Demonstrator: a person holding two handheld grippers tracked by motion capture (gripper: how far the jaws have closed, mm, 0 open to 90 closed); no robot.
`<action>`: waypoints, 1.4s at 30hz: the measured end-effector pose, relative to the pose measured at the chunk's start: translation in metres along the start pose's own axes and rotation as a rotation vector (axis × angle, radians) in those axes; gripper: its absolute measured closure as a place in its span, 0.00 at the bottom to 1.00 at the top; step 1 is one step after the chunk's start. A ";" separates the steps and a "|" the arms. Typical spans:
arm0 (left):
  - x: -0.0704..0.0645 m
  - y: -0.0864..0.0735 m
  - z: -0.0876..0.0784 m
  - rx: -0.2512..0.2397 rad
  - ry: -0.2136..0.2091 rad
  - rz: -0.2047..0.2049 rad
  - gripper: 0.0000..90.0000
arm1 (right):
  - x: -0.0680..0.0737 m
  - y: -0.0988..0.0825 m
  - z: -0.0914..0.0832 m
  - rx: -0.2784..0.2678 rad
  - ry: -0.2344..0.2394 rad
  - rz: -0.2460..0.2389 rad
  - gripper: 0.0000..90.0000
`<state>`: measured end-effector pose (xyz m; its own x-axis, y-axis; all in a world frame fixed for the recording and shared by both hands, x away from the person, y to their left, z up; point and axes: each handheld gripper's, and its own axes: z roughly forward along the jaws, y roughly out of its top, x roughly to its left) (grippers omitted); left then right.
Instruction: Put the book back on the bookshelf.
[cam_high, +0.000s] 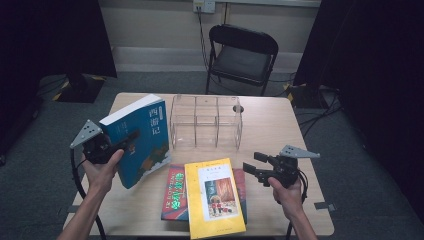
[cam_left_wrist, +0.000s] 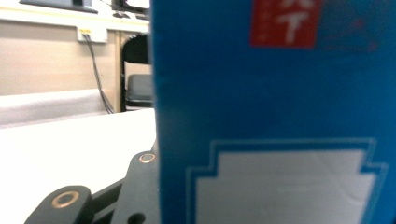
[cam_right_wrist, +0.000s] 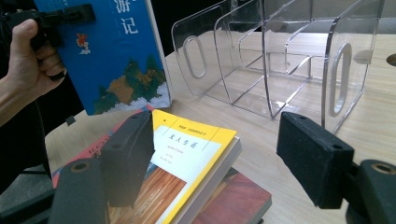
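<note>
A thick blue book (cam_high: 142, 137) with white characters on its cover is held tilted above the table's left side, my left gripper (cam_high: 131, 136) shut on its edge. Its cover (cam_left_wrist: 280, 102) sits right against the camera in the left gripper view, beside one black jaw. A yellow book (cam_high: 215, 197) lies on a red book (cam_high: 174, 192) at the front middle. My right gripper (cam_high: 252, 164) hovers open just right of them. In the right gripper view its pads (cam_right_wrist: 128, 154) stand wide apart over the yellow book (cam_right_wrist: 187, 158), holding nothing.
A clear acrylic organizer (cam_high: 206, 121) with upright dividers stands at the table's middle back; it also rises close ahead as the organizer (cam_right_wrist: 280, 60) in the right gripper view. A black folding chair (cam_high: 242, 55) stands beyond the wooden table (cam_high: 270, 130). Cables trail on the floor.
</note>
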<state>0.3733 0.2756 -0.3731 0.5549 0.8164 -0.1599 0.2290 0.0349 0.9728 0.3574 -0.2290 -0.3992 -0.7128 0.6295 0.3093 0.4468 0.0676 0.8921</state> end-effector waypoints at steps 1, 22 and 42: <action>-0.001 -0.003 0.002 0.007 -0.011 0.000 0.69 | 0.000 0.000 0.000 0.002 -0.002 0.005 0.31; -0.009 -0.028 -0.019 0.054 -0.004 0.041 0.67 | -0.008 -0.025 0.003 0.098 -0.033 0.028 0.30; -0.014 -0.004 -0.022 0.173 -0.006 0.043 0.64 | -0.032 -0.080 0.016 0.361 -0.261 -0.084 0.26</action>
<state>0.3476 0.2768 -0.3708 0.5719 0.8115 -0.1203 0.3389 -0.1001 0.9355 0.3527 -0.2423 -0.4856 -0.6152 0.7812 0.1060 0.5863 0.3634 0.7240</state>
